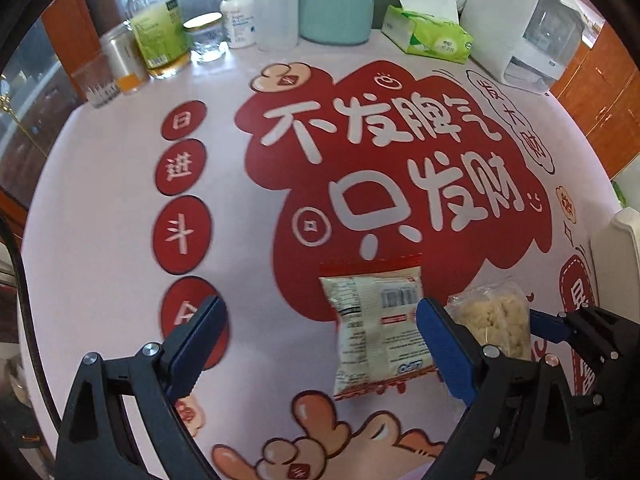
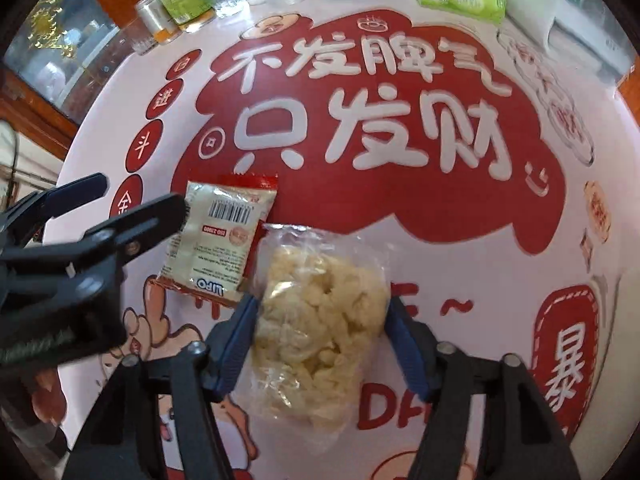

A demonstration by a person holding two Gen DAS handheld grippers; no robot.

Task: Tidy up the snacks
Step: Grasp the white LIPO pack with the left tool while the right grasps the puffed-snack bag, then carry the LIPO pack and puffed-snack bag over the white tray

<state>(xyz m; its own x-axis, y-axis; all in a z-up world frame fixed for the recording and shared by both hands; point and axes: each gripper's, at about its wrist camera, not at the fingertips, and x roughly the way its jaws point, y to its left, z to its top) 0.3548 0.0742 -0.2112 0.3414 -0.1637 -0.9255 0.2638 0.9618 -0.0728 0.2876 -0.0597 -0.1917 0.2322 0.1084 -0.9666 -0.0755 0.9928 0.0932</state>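
A red-and-white snack packet (image 1: 376, 328) lies barcode side up on the printed tablecloth (image 1: 100, 208). My left gripper (image 1: 320, 308) hangs over it, open wide; the packet sits close to its right-hand finger, and the other finger is well clear. Just right of the packet is a clear bag of pale puffed snack (image 2: 320, 320). My right gripper (image 2: 320, 304) is shut on that bag, a blue pad against each side. In the left wrist view the bag (image 1: 492, 320) shows behind my finger. The left gripper's dark fingers (image 2: 160, 208) reach in over the packet (image 2: 224, 232).
Along the table's back edge stand an oil bottle (image 1: 160, 28), jars, a white pill bottle (image 1: 238, 16), a squeeze bottle, a teal canister (image 1: 336, 4), a green tissue pack (image 1: 432, 36) and a white appliance (image 1: 520, 28). A white object (image 1: 616, 248) sits at the right edge.
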